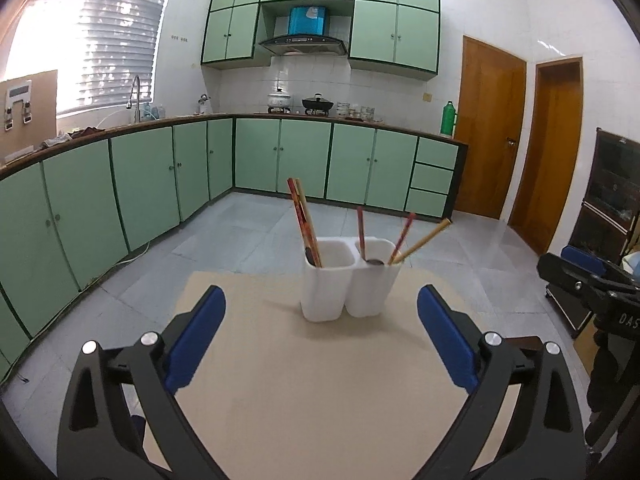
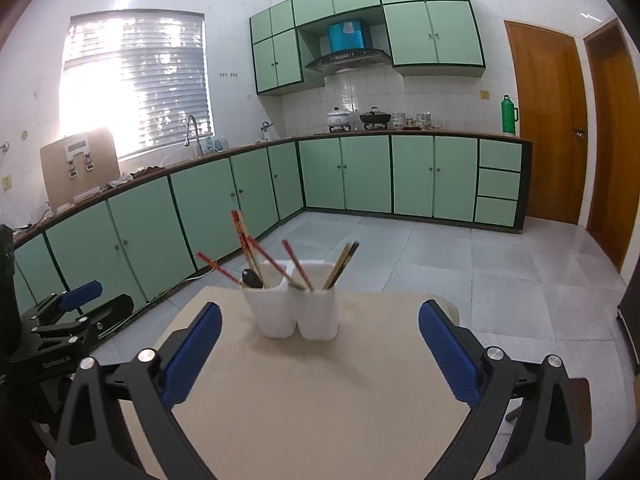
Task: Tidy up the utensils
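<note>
A white two-compartment utensil holder [image 1: 346, 280] stands near the far edge of the beige table [image 1: 320, 392]; it also shows in the right wrist view [image 2: 294, 304]. Red and tan chopsticks [image 1: 304, 220] stick out of both compartments, with a dark spoon [image 2: 251, 278] in one. My left gripper [image 1: 320, 336] is open and empty, a short way in front of the holder. My right gripper [image 2: 320, 344] is open and empty, also facing the holder. Each gripper shows at the edge of the other's view, the right one [image 1: 580, 280] and the left one [image 2: 76, 304].
The table's far edge drops to a grey tiled floor [image 1: 248, 232]. Green kitchen cabinets [image 1: 160, 184] line the left and back walls. Wooden doors [image 1: 520, 136] stand at the right. A dark cabinet [image 1: 608, 208] is at the far right.
</note>
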### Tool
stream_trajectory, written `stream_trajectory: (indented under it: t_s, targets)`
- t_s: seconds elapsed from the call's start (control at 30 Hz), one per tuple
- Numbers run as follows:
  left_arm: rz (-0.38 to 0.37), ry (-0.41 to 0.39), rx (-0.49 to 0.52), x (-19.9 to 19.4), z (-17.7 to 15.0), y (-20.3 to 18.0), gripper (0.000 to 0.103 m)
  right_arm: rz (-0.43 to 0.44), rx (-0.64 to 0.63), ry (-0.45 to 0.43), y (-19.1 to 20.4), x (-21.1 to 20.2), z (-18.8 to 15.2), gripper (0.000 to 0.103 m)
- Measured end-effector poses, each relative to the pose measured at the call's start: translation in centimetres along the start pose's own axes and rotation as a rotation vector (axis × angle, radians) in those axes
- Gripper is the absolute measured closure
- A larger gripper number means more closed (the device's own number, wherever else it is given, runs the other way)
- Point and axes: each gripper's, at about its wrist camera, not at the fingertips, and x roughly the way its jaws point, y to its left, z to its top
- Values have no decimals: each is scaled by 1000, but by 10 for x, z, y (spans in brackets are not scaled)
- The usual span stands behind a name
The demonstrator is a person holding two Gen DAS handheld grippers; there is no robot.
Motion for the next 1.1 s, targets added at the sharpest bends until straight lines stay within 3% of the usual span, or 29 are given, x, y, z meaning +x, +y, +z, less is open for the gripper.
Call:
stream_trajectory:
  t_s: [0.27, 0.57, 1.1]
  targets:
    - [-4, 9, -5, -25, -17, -5, 9, 1, -45, 7, 21, -22, -16, 6]
    - [-12, -12, -5, -47, -14, -13, 9, 11, -53, -21, 32, -41, -16, 6]
    - [15, -42, 4, -60, -11, -19, 9, -10, -77, -25, 37, -42, -17, 6]
